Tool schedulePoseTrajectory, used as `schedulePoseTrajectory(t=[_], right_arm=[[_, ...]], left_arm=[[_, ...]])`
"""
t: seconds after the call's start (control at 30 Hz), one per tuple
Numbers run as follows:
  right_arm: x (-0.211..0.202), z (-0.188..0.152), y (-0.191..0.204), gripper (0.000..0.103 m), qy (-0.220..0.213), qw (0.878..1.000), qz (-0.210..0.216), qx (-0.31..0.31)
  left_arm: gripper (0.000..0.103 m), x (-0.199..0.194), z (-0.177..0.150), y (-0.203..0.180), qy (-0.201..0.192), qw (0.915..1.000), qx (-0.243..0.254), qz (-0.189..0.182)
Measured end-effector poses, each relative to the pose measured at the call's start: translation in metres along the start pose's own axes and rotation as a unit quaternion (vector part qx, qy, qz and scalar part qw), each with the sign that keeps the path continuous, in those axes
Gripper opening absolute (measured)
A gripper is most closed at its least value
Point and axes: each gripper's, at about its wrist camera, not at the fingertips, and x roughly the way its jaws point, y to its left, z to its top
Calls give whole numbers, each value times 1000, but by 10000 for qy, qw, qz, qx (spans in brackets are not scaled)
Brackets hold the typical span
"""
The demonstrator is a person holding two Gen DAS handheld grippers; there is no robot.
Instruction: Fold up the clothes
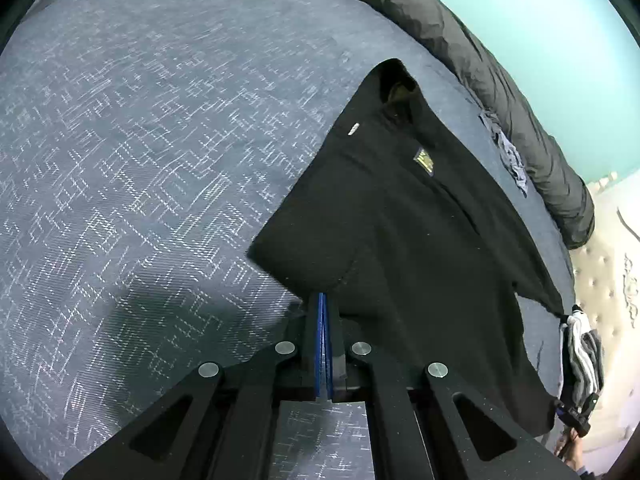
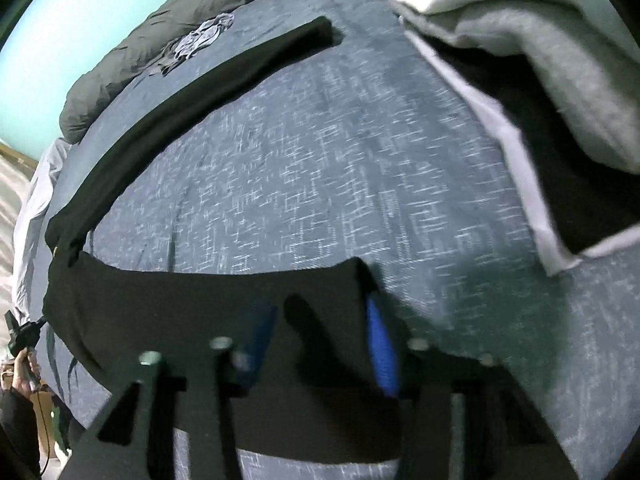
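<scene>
A black garment [image 1: 420, 220] with a small gold label lies spread on the blue patterned bedcover [image 1: 140, 140]. My left gripper [image 1: 322, 298] is shut, blue pads pressed together, its tips pinching the garment's near hem. In the right wrist view the same black garment [image 2: 180, 312] drapes over my right gripper [image 2: 320, 320]. Its blue pads [image 2: 380, 340] stand apart with a fold of black cloth between them, and the picture is blurred. A long black strip of the garment [image 2: 200, 92] runs away to the far side.
A rolled dark grey quilt [image 1: 480, 60] lies along the turquoise wall. A small crumpled grey cloth [image 2: 200, 40] sits beside it. A pile of white and grey clothes [image 2: 520, 40] rests at the right. A hand on the other gripper [image 2: 20, 336] shows at the left edge.
</scene>
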Motion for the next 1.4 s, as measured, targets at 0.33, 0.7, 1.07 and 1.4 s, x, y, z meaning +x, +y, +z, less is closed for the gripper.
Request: schedulePoseTrajectory(t=[0.33, 0.7, 1.07, 1.4], right_arm=[[-13, 9, -6, 6, -397, 9990, 221, 47], [-27, 16, -19, 5, -1043, 9936, -119, 410], [-10, 16, -19, 5, -850, 9952, -403, 281], [-5, 13, -19, 6, -767, 9963, -308, 249]], left_arm=[[0, -3, 0, 8, 36, 9999, 16, 160], [0, -11, -2, 16, -4, 9995, -75, 309], [18, -46, 24, 4, -493, 9975, 285, 407], [33, 7, 66, -48, -2, 9957, 858, 342]])
